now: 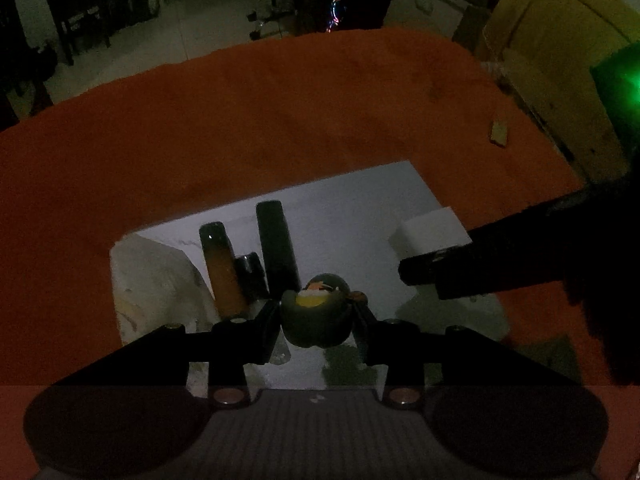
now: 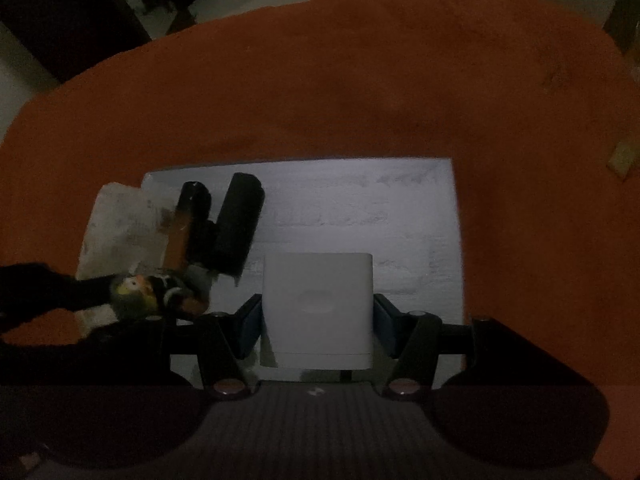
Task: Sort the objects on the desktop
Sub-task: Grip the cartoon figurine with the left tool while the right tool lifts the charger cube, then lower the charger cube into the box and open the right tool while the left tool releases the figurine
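My left gripper is shut on a small dark round toy figure with a yellow and orange face, held over the white sheet. The toy also shows in the right wrist view. My right gripper is shut on a white box over the same sheet; the box also shows in the left wrist view. A black cylinder, an orange-and-black tube and a small dark object lie on the sheet's left side.
An orange cloth covers the table. A crumpled white cloth or paper lies at the sheet's left edge. A small tan block lies at the far right. Dark chairs and a wooden cabinet stand beyond the table.
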